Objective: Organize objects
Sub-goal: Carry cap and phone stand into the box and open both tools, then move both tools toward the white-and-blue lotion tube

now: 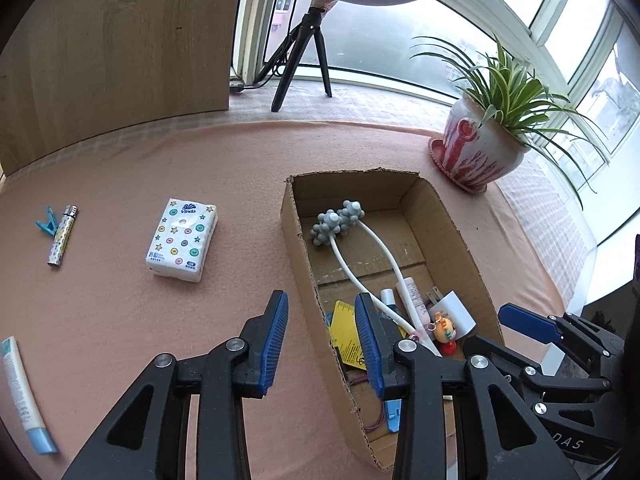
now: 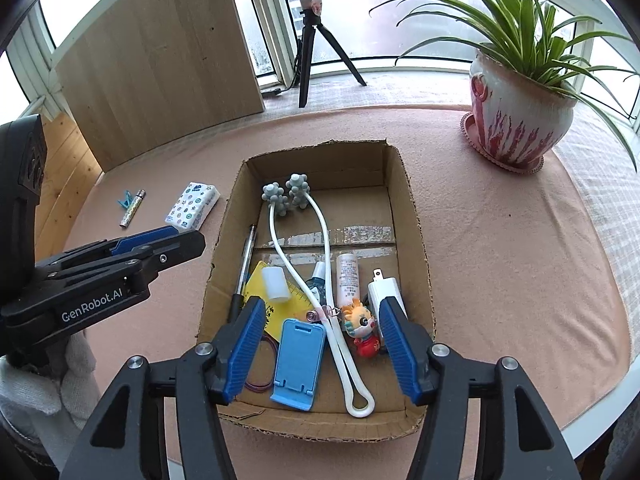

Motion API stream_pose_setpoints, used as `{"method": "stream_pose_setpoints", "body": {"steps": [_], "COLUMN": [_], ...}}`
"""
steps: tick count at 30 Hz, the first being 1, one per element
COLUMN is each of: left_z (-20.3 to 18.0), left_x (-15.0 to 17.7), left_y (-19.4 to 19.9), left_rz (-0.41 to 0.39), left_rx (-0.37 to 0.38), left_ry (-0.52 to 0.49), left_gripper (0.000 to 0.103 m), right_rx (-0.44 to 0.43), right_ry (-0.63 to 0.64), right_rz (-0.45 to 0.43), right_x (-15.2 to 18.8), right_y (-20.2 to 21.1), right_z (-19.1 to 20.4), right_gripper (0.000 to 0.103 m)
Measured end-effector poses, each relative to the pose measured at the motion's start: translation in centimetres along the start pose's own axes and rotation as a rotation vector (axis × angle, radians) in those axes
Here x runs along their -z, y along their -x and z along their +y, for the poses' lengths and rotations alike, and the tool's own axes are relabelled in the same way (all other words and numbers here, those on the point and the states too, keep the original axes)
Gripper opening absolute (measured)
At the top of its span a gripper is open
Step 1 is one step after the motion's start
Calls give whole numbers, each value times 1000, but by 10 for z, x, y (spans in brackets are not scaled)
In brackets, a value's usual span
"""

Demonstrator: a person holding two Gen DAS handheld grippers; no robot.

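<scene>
Taking the cardboard box (image 2: 416,240) as my landmark and working from its left: a tube (image 1: 24,396), cut off by the frame, then a blue clip (image 1: 47,222), a lighter (image 1: 63,236) and a tissue pack (image 1: 182,240) still lie on the table (image 1: 200,160). I judge the sorting mostly done; the box already holds many small items. My left hand-held gripper (image 1: 322,344) straddles the box's left wall, jaws apart, empty. My right hand-held gripper (image 2: 322,348) hangs over the box, apart, empty. Items beneath it overlap, hard to separate.
</scene>
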State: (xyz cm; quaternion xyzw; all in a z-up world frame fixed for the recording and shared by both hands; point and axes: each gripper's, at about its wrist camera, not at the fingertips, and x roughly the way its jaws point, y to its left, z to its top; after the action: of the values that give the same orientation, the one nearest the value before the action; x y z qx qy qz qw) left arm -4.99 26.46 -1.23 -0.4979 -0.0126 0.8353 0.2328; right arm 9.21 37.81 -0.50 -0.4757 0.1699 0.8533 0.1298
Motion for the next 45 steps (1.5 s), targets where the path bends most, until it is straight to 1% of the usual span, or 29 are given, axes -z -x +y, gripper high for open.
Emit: {"method": "stream_pose_setpoints", "body": {"steps": [7, 9, 11, 16, 22, 24, 26, 30, 32, 34, 37, 39, 42, 45], "left_z": [33, 44, 57, 93, 142, 159, 176, 212, 231, 251, 277, 293, 312, 324], "left_x": [4, 6, 9, 19, 35, 42, 50, 69, 80, 93, 111, 122, 136, 146], "left_y": [10, 13, 18, 32, 53, 61, 68, 84, 91, 100, 110, 113, 114, 114], "left_rz": [-5, -5, -9, -13, -21, -22, -27, -28, -26, -21, -14, 0, 18, 34], "left_rx": [-22, -29, -40, -75, -125, -144, -169, -217, -235, -251, -286, -296, -289, -275], "left_ry": [52, 69, 90, 145, 219, 242, 266, 321, 351, 380, 414, 441, 469, 473], "left_gripper": [38, 40, 44, 44, 45, 50, 64, 73, 80, 84, 86, 86, 86, 86], "right_rx": [-28, -36, -47, -89, -147, -169, -186, -211, -222, -229, -241, -258, -292, -313], "right_ry": [17, 27, 35, 50, 94, 112, 129, 175, 206, 238, 277, 288, 297, 313], "right_rz": [17, 21, 25, 48, 80, 91, 102, 123, 132, 139, 158, 182, 210, 228], "right_x": [-4, -5, -6, -10, -12, -14, -14, -15, -14, -13, -11, -11, -10, -9], "right_y": [-8, -10, -12, -23, -39, -45, -50, -62, -68, -73, -84, -93, -103, -111], "right_z": [22, 30, 39, 63, 103, 119, 136, 171, 190, 207, 231, 247, 268, 289], "right_gripper": [55, 55, 55, 55, 56, 56, 56, 60, 63, 65, 67, 68, 68, 68]}}
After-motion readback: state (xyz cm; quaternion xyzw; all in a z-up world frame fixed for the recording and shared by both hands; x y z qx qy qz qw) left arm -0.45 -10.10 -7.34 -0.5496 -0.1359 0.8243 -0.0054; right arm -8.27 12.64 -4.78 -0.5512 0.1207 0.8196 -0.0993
